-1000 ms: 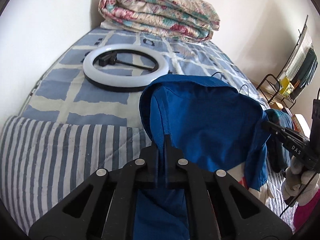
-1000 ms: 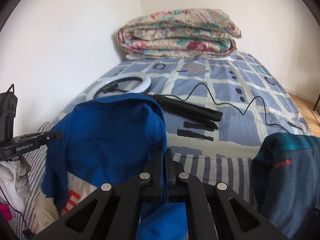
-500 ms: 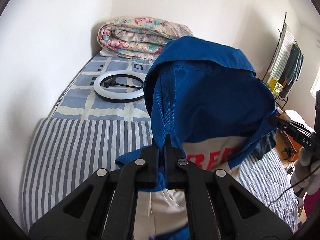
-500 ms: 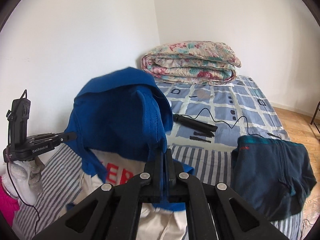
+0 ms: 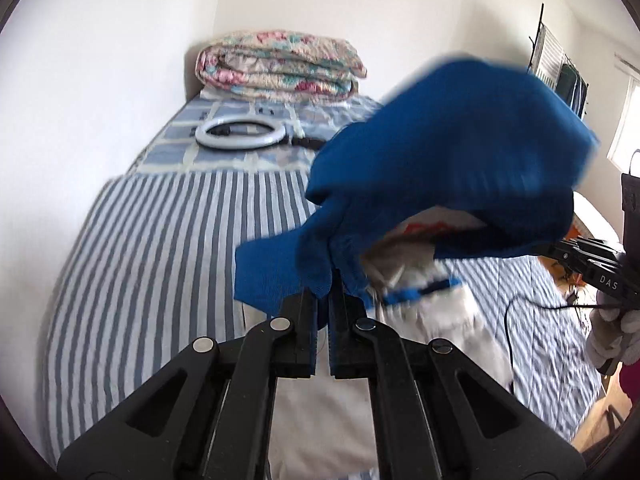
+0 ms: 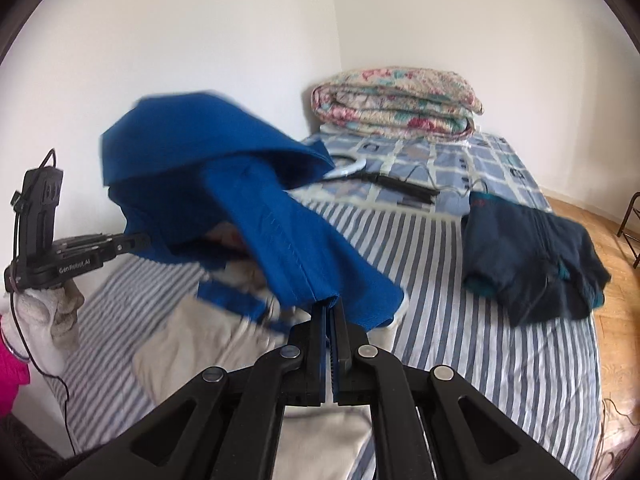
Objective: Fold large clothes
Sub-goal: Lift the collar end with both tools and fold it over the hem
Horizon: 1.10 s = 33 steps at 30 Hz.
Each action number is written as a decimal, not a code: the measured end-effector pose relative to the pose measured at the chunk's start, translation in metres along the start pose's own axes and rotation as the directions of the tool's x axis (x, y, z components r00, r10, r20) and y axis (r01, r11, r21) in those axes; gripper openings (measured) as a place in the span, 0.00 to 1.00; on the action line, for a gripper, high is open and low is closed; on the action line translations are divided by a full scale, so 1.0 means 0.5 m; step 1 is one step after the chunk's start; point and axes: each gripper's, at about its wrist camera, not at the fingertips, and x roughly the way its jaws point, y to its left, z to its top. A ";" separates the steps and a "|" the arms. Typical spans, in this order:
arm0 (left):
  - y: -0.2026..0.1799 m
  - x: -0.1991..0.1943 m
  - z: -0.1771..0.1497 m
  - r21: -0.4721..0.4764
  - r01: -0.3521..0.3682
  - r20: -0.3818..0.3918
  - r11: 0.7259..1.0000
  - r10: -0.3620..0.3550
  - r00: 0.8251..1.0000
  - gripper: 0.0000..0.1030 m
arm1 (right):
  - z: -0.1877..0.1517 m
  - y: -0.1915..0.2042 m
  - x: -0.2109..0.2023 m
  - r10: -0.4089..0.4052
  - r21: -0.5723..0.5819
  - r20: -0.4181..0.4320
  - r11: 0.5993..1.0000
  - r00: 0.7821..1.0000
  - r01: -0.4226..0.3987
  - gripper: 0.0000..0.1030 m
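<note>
Soft, bright daylight fills both views, coming from a window [image 5: 624, 120] at the right edge of the left wrist view, and it washes the white walls [image 6: 180, 40] nearly flat with only faint shadows. The blue hooded garment [image 5: 448, 152] is smeared by motion blur, while the folded floral quilt [image 6: 396, 104] stays fairly sharp. Fisheye distortion bows the striped sheet [image 5: 160, 260], and dark vignetting rings the corners.

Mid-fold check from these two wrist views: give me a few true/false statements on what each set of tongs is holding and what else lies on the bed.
1. Both tongs, left and right, are shut on the blue and white garment. True.
2. The garment lies flat on the striped sheet. False: its blue top is lifted in the air.
3. A folded floral quilt sits at the far end of the bed. True.
4. The dark garment hangs from the right tongs. False: it lies on the bed, apart.
5. A ring light rests on the bed. True.
</note>
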 end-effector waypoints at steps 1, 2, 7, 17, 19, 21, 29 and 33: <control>-0.002 -0.002 -0.022 0.005 -0.005 -0.013 1.000 0.005 1.000 0.01 | -0.025 0.003 -0.003 0.005 0.006 -0.018 1.000 1.000 -0.005 0.00; -0.001 0.000 -0.044 0.008 -0.012 -0.028 1.000 0.012 1.000 0.01 | -0.051 0.006 -0.002 0.007 0.011 -0.040 1.000 0.999 -0.007 0.00; -0.012 0.026 -0.144 0.090 -0.073 -0.138 0.993 0.085 0.987 0.02 | -0.169 0.026 0.011 -0.006 -0.002 -0.142 1.000 0.990 0.006 0.00; 0.006 -0.028 -0.258 0.107 -0.079 -0.261 0.991 0.104 0.960 0.06 | -0.232 0.024 -0.036 -0.087 -0.073 -0.195 0.995 0.977 0.074 0.15; 0.024 -0.075 -0.256 0.036 -0.058 -0.250 0.998 0.065 0.966 0.06 | -0.231 0.017 -0.086 -0.079 -0.057 -0.168 0.996 0.983 0.070 0.15; 0.041 -0.119 -0.238 -0.043 -0.035 -0.223 0.998 0.024 0.974 0.07 | -0.219 0.009 -0.141 -0.062 -0.033 -0.132 0.998 0.989 0.058 0.19; 0.030 -0.260 -0.149 -0.154 0.091 -0.102 0.984 -0.107 0.989 0.45 | -0.145 0.034 -0.364 -0.011 -0.009 0.044 1.000 0.999 0.011 0.41; 0.040 -0.246 -0.146 -0.232 0.111 -0.106 0.966 -0.139 0.985 0.53 | -0.135 0.045 -0.377 0.007 -0.004 0.047 1.000 0.999 -0.006 0.52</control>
